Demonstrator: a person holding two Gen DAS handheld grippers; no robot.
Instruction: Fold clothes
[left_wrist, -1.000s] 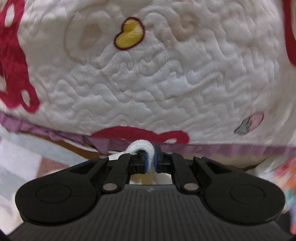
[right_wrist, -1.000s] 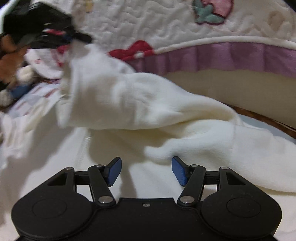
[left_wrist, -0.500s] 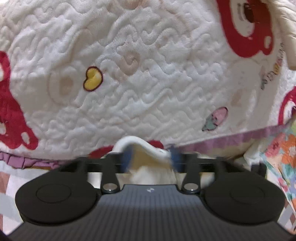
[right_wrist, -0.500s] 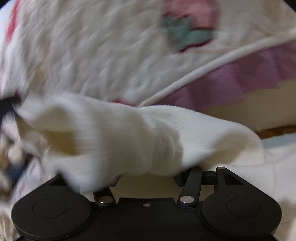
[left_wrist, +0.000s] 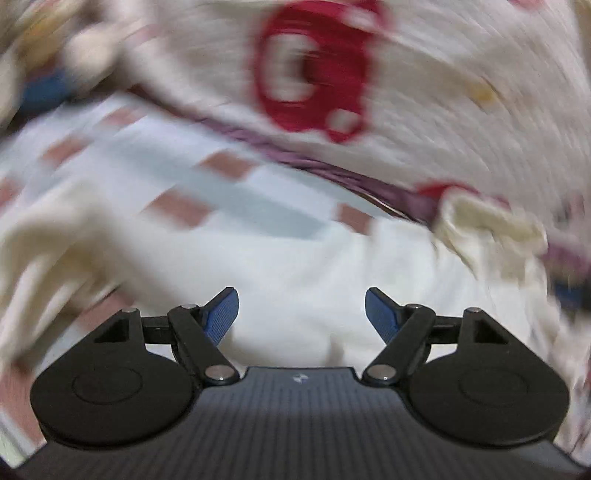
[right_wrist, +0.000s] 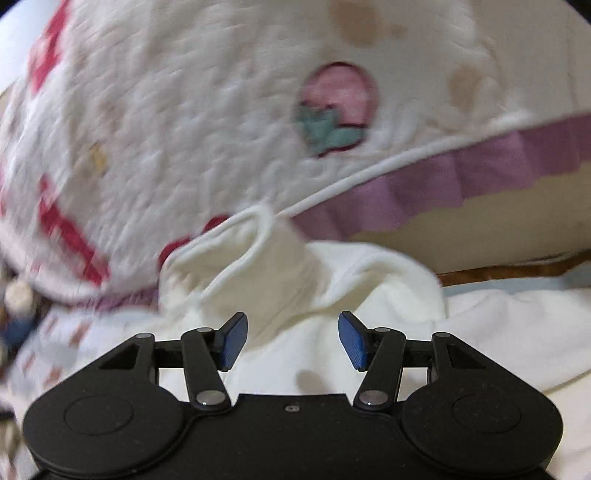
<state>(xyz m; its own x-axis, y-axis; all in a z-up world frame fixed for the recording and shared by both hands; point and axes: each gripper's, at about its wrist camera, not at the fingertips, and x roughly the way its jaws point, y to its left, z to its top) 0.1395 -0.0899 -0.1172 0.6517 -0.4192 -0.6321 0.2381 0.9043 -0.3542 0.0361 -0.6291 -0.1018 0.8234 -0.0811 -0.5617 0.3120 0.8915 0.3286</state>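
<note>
A cream-white fleece garment (right_wrist: 388, 332) lies spread on the bed. Its sleeve is folded across the body, and the ribbed cuff (right_wrist: 255, 258) rests just ahead of my right gripper (right_wrist: 293, 334), which is open with only the cloth beneath it. In the blurred left wrist view my left gripper (left_wrist: 301, 312) hovers over the white garment (left_wrist: 295, 266) with its jaws opening and nothing between them. The same cuff (left_wrist: 487, 225) lies off to its upper right.
A quilted white blanket (right_wrist: 184, 110) with red and pink patterns and a purple frill (right_wrist: 480, 162) hangs behind the garment. A pink-and-grey checked sheet (left_wrist: 221, 184) covers the bed to the left. Small blurred objects (right_wrist: 18, 306) sit at the far left.
My left gripper let go of the sleeve cuff, opened wide and swung fast away to the left. The sleeve dropped onto the garment in front of the right gripper, which rose a little.
</note>
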